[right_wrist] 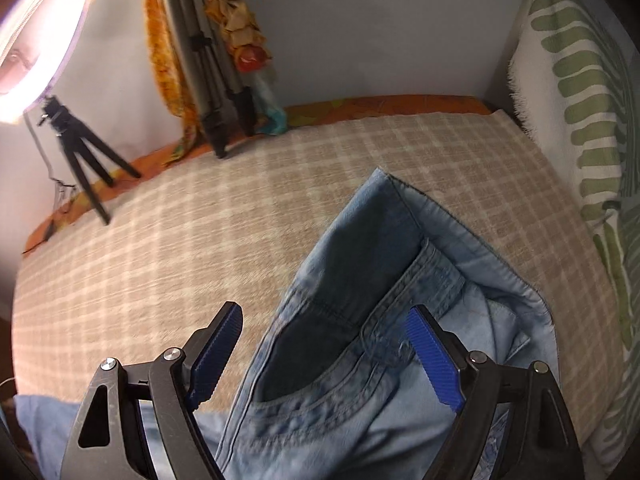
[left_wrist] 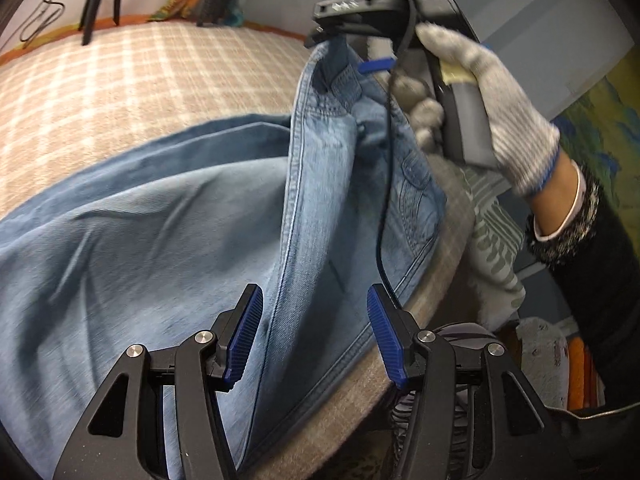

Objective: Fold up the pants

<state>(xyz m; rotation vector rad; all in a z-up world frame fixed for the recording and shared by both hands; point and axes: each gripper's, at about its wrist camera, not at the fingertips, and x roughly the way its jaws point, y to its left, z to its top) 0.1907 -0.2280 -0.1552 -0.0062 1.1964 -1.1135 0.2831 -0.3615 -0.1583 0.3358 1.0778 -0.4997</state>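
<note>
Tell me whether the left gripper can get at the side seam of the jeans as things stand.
Probably yes. The left gripper is open with the jeans' side seam running between its pads, nothing lying over it. The black cable hanging from the right gripper passes close by and might snag.

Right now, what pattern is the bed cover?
Beige-and-white plaid bed cover, clearest in the right wrist view.

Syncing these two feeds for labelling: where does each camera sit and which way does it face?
Left wrist: on the left gripper, looking down along jeans; shows its jaws and the gloved right hand.
Right wrist: on the right gripper, facing the waistband; jaws only.
Shared: jeans, checked blanket.
</note>
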